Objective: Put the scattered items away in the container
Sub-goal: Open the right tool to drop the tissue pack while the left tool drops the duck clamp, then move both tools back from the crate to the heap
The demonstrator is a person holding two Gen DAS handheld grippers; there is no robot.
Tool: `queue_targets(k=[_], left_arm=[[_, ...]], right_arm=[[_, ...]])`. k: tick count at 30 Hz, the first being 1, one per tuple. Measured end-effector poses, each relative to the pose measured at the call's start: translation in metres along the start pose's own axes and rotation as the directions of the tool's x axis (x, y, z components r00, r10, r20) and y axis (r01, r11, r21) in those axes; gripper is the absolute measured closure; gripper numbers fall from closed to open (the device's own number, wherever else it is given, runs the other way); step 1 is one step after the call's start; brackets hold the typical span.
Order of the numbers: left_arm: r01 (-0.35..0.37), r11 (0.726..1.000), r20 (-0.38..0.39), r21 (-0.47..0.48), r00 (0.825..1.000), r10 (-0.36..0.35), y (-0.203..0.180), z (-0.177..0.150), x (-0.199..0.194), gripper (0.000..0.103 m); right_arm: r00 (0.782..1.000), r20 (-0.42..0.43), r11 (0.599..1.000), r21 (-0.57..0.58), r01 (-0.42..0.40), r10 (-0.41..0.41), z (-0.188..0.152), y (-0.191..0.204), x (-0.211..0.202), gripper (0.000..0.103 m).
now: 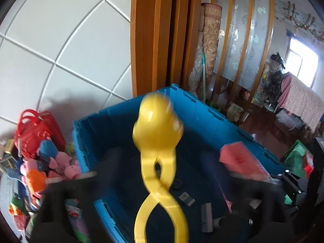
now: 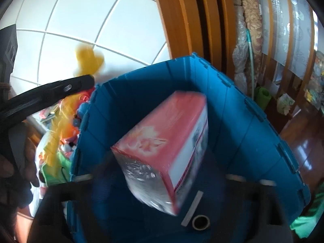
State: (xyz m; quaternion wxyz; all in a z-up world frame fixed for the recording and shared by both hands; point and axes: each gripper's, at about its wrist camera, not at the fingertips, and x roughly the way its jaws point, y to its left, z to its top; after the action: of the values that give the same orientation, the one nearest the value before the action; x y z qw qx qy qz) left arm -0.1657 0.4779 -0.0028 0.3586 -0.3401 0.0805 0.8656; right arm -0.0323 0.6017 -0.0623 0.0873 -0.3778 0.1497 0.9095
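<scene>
A blue plastic crate (image 1: 202,111) (image 2: 141,93) stands open below both grippers. A yellow scissor-handled ball-scoop toy (image 1: 158,129) hangs blurred over the crate between the wide-apart fingers of my left gripper (image 1: 180,177), and neither pad touches it. A pink-and-white box (image 2: 162,137) (image 1: 241,160), also blurred, is above the crate floor between the spread fingers of my right gripper (image 2: 172,179), clear of both pads. Small boxes (image 1: 186,198) and a tape roll (image 2: 200,221) lie on the crate's floor.
Left of the crate is a heap of plush toys (image 1: 60,162) and a red bag (image 1: 36,133) against a white tiled wall. A wooden door frame (image 1: 158,40) and a rolled mat (image 1: 210,40) stand behind. A green bag (image 1: 295,158) sits to the right.
</scene>
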Motion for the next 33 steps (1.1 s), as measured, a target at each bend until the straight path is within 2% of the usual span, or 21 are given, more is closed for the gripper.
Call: queue_targets(k=[2,5,14,20,26,33], left_arm=[[0.001,1.000,0.004,-0.006,1.000,-0.001,0.004,0.000,-0.003,0.000],[-0.016,0.999,0.008,-0.035,1.000,0.016,0.015,-0.004,-0.008,0.000],[-0.096,0.991,0.020,-0.089,0.995,0.098,0.050,-0.018,-0.036,0.000],[-0.175,0.974,0.051,-0.141,0.982,0.184,0.081,-0.030,-0.072,0.000],[-0.247,0.949,0.041,-0.195,0.965,0.260,0.117,-0.058,-0.111,0.000],[-0.307,0.910,0.042,-0.280,0.943,0.331,0.163,-0.097,-0.160,0.000]], right_arm=[[0.999,0.023,1.000,0.005,0.030,-0.031,0.004,-0.002,-0.002,0.000],[0.999,0.023,1.000,0.006,0.022,-0.022,0.007,-0.002,-0.001,0.000],[0.998,0.035,0.998,-0.039,-0.050,0.051,0.017,0.027,0.001,0.000],[0.991,0.053,0.987,-0.108,-0.118,0.124,0.028,0.061,-0.002,0.000],[0.969,0.044,0.957,-0.172,-0.234,0.245,0.029,0.104,-0.001,0.000],[0.942,0.016,0.906,-0.278,-0.318,0.335,0.015,0.169,-0.007,0.000]])
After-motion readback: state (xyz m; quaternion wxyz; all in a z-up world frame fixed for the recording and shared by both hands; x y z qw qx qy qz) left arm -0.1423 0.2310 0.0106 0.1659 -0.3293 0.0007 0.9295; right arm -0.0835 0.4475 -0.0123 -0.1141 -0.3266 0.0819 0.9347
